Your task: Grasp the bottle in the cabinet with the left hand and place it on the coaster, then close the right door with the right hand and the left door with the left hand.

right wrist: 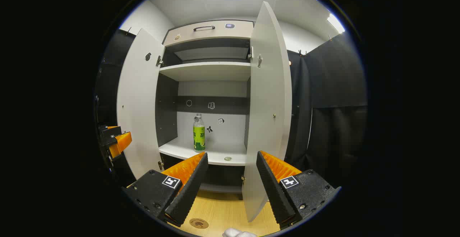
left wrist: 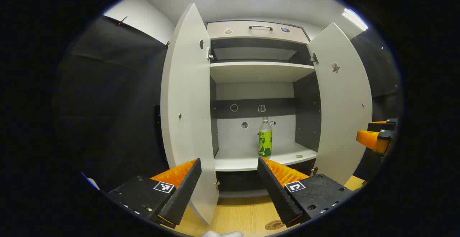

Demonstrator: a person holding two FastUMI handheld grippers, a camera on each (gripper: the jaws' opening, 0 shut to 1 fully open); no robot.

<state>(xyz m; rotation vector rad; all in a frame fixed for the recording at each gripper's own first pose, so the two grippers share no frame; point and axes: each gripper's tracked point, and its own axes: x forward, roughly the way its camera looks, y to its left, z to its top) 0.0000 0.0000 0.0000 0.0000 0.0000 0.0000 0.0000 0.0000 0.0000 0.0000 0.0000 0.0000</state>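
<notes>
Green-labelled bottle (left wrist: pixel 265 138) stands upright deep on the cabinet (left wrist: pixel 258 71) shelf, both grippers' jaws apart and empty; a hasty left gripper (left wrist: pixel 230 179) reach could topple it.

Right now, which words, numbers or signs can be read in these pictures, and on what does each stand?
Bottle label: print too small to read.
Coaster: a mark, too blurred to read.
Stickers on doors and back wall: small pictures, no readable words.
Square markers on left gripper and right gripper: patterns, no words.
</notes>
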